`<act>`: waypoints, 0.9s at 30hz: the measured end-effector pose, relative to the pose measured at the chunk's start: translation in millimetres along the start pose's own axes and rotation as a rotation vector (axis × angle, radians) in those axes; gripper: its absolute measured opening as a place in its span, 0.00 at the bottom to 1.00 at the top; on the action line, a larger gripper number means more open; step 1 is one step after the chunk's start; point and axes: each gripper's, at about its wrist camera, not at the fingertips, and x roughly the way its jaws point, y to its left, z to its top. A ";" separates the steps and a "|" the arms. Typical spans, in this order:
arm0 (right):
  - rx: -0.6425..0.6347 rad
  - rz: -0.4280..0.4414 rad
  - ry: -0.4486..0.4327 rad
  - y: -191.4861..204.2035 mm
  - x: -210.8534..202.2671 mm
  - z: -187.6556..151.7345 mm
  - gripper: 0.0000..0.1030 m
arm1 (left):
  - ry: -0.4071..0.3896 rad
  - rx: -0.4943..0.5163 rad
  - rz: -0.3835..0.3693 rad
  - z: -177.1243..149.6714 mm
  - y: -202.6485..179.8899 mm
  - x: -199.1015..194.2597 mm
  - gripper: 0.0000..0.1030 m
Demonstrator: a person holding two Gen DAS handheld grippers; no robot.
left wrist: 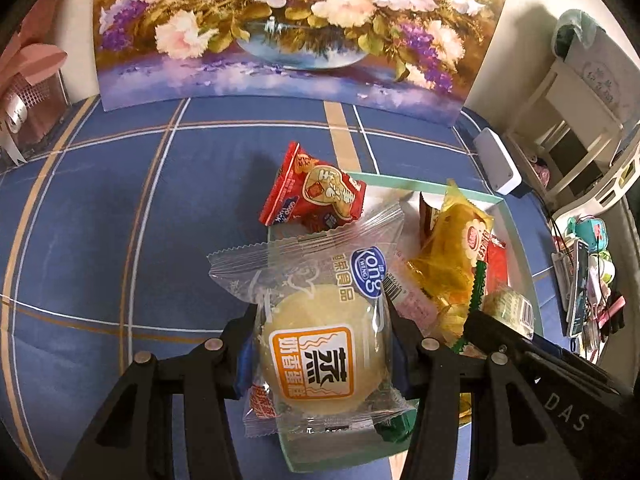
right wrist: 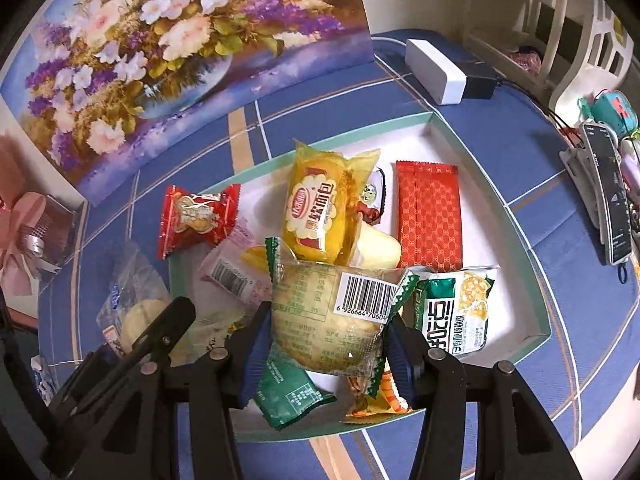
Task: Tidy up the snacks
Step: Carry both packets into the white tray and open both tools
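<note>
My left gripper [left wrist: 322, 320] is shut on a clear-wrapped steamed cake [left wrist: 320, 344] with an orange label, held over the left edge of a shallow white tray with a green rim [left wrist: 516, 224]. The cake also shows in the right wrist view [right wrist: 136, 312]. My right gripper [right wrist: 326, 334] is shut on a clear bun packet with a barcode [right wrist: 332, 312], held over the tray [right wrist: 532, 276]. The tray holds a yellow bread packet [right wrist: 320, 212], a red wafer packet [right wrist: 428, 216], a green-and-white snack packet [right wrist: 456, 312] and a dark green packet [right wrist: 288, 392]. A red peanut packet [right wrist: 196, 216] lies across the tray's left rim.
A floral painting [left wrist: 280, 28] leans against the wall behind a blue checked tablecloth [left wrist: 120, 200]. A white box [right wrist: 436, 70] with a black adapter sits at the back right. A pink ribboned gift box [right wrist: 28, 236] stands at the left. A phone and clutter [right wrist: 608, 192] lie at the right.
</note>
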 end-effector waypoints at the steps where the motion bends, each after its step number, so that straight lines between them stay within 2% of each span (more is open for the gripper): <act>1: 0.003 -0.002 0.005 -0.9 1.9 0.5 0.54 | 0.003 -0.001 -0.003 -0.1 0.2 2.6 0.53; 16: 0.011 -0.037 0.034 -4.7 15.7 2.6 0.54 | 0.056 0.017 0.011 -3.0 -5.6 24.8 0.53; 27: 0.015 -0.038 0.038 -3.9 16.3 3.2 0.55 | 0.070 0.009 0.009 -2.0 -5.0 25.3 0.53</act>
